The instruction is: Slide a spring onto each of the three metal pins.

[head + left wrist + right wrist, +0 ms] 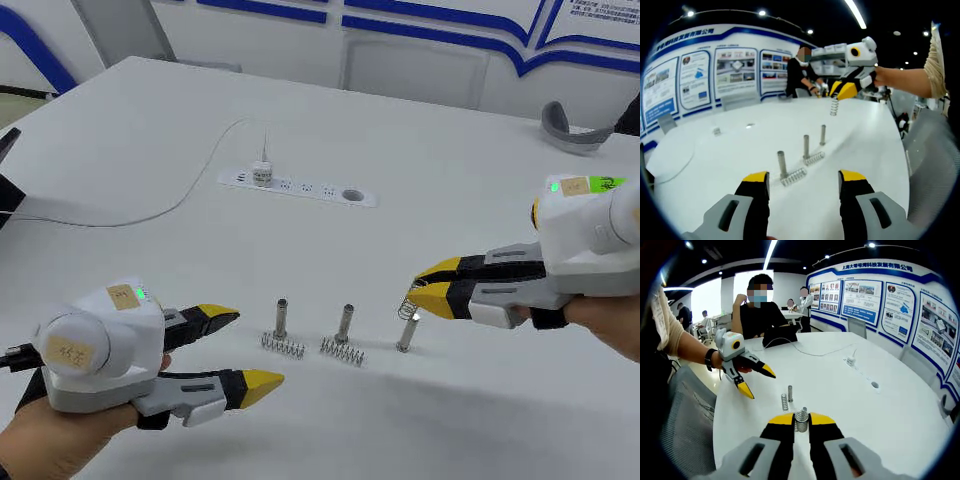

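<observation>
Three upright metal pins (281,318) (345,323) (408,333) stand in a row on the white table (150,150). A loose spring (283,346) lies at the foot of the left pin, and another spring (342,351) lies by the middle pin. My right gripper (418,285) is shut on a third spring (408,305), which hangs just above the right pin, off to its left. In the right gripper view that spring (801,421) sits between the yellow tips. My left gripper (240,350) is open and holds nothing, left of the pins. In its own view the pins (782,164) rise beyond the jaws.
A white power strip (297,186) with a plugged adapter (262,172) and a cable lies farther back. A grey curved object (570,128) rests at the far right edge. A seated person (760,315) is at the table's end, and a grey mesh chair (685,425) stands beside it.
</observation>
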{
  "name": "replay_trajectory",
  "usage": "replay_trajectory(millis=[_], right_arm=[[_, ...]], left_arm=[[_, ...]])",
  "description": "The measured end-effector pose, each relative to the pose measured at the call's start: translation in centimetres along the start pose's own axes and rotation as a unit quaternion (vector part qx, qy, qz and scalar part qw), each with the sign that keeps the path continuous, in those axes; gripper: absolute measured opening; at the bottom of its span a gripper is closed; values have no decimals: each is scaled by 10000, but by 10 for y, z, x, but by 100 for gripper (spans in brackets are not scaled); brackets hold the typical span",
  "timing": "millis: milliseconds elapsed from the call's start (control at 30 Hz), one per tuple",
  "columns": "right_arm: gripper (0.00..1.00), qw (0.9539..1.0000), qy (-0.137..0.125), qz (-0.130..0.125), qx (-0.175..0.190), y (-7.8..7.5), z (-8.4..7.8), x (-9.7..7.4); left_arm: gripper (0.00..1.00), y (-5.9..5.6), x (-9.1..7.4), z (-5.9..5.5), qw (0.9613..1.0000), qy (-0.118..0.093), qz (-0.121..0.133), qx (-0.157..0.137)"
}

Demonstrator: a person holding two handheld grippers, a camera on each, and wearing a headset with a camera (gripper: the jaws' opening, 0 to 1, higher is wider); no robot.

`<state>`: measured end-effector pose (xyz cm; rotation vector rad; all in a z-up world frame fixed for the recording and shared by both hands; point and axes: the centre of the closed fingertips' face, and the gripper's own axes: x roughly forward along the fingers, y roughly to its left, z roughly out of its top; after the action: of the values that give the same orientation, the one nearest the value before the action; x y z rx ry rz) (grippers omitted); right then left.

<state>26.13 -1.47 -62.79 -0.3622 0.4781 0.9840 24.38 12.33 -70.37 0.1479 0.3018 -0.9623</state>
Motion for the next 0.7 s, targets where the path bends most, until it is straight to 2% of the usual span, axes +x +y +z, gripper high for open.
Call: replay_trajectory(millis=[267, 533, 700], right_arm=[[12, 9994, 39, -319, 95, -21, -6, 0], [12, 9986, 170, -432, 262, -34, -24, 9], [12, 9983, 224, -426, 334, -34, -32, 14]], left_arm=[[58, 2, 0, 1, 10000, -12, 58, -33], [59, 3, 0, 1, 9999, -5, 96, -57], [60, 4, -1, 0, 9999, 16, 115, -74]])
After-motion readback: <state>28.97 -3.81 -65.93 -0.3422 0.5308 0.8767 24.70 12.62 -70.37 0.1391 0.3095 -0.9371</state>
